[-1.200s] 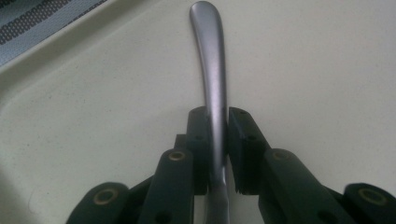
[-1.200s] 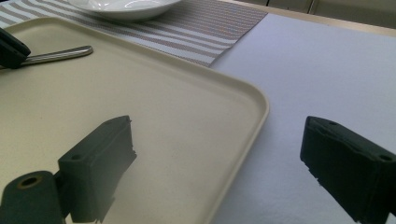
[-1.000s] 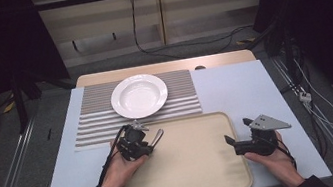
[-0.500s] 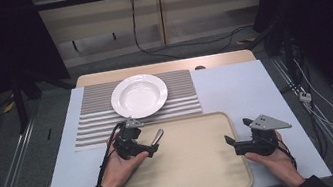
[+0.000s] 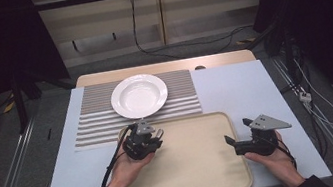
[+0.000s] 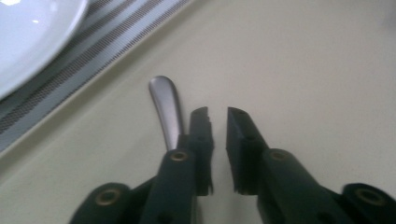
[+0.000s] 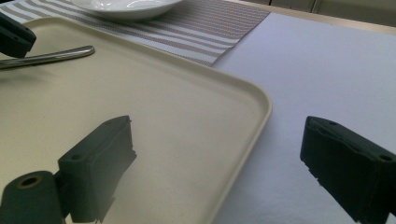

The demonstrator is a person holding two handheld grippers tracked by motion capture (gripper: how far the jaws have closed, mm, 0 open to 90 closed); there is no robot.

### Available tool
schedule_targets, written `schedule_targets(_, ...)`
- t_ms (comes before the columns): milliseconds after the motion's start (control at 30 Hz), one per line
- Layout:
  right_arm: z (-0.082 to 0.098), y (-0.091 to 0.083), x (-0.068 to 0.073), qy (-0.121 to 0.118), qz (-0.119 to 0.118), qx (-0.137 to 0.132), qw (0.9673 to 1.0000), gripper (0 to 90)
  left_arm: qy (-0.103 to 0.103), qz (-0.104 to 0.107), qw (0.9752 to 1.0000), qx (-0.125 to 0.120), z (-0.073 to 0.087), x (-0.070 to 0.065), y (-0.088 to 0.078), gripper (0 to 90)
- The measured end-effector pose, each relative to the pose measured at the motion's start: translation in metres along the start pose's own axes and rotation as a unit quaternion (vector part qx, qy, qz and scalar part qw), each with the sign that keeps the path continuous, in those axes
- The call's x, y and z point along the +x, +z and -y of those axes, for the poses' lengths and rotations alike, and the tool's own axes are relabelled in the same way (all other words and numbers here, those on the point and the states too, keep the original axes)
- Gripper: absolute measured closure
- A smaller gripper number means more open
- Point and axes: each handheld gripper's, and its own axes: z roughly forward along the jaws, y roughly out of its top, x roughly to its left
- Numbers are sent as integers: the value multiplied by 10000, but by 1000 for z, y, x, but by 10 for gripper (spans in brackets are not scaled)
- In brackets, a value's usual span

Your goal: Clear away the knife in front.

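- One white table (image 5: 234, 88) carries everything; the person's forearms come in from its near edge.
- Next in size, a beige tray (image 5: 202, 169) lies at the near side, with a low rounded rim and a smooth, bare floor.
- Beyond it, touching its far rim, lies a striped placemat (image 5: 93, 125), with a white plate (image 5: 139, 95) on it, empty and upright.
- At the tray's right edge the right gripper (image 5: 237, 131) gapes wide with nothing in it. In its own view one jaw hangs over the tray and the other over the table.
- At the tray's far left corner, the left gripper (image 5: 156, 134) has just been closing. In its own view (image 6: 217, 114) the jaws stand almost together, and the narrow slit between them is empty.
- Smallest is the utensil (image 6: 166, 105), a slim polished metal handle.
  - It lies over the tray's far left corner, near the placemat.
  - It runs along the outer face of one left jaw, not between the pads.
  - Its working end is hidden behind the jaw, so I cannot tell spoon from fork.
  - In the right gripper view (image 7: 46, 57) it casts a shadow on the tray below.
- As for handling, I judge it light, stiff, hard and slippery, likely to skid or pivot under flat pads.
- The best hold is probably across the narrow neck of the handle, squarely between the pads, with the jaws reopened first.
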Motion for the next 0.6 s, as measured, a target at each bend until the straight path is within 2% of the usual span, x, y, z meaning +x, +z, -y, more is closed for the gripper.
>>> schedule_targets(33, 0, 0, 0, -3, 1, 9, 10000, 97, 35, -6, 10000, 62, 0, -1, 1, 897)
schedule_targets(100, 0, 1, 0, -16, 4, 18, 10000, 97, 82, -85, 9998, 155, 1, -2, 6, 900)
schedule_targets(200, -1, 1, 0, -18, 13, 15, 10000, 97, 47, -87, 9995, 288, 4, 3, 11, 900)
schedule_targets(267, 0, 1, 1, -33, 8, 28, 10000, 97, 9, -28, 9997, 227, 5, 5, 11, 900)
schedule_targets(400, 0, 1, 0, -39, 30, 21, 10000, 97, 106, -159, 9995, 263, 6, 7, 11, 900)
schedule_targets(433, 0, 1, 0, -38, 31, 20, 10000, 96, 110, -28, 9997, 227, 6, 8, 11, 900)
schedule_targets(533, -1, 1, 1, -28, 33, 15, 10000, 96, 73, 24, 9998, 206, 7, 10, 11, 900)
schedule_targets(567, -1, 1, 1, -26, 32, 16, 10000, 96, 5, 31, 9999, 152, 8, 11, 12, 900)
schedule_targets(600, 0, 1, 1, -35, 33, 14, 10000, 96, 84, 63, 9998, 171, 8, 11, 12, 900)
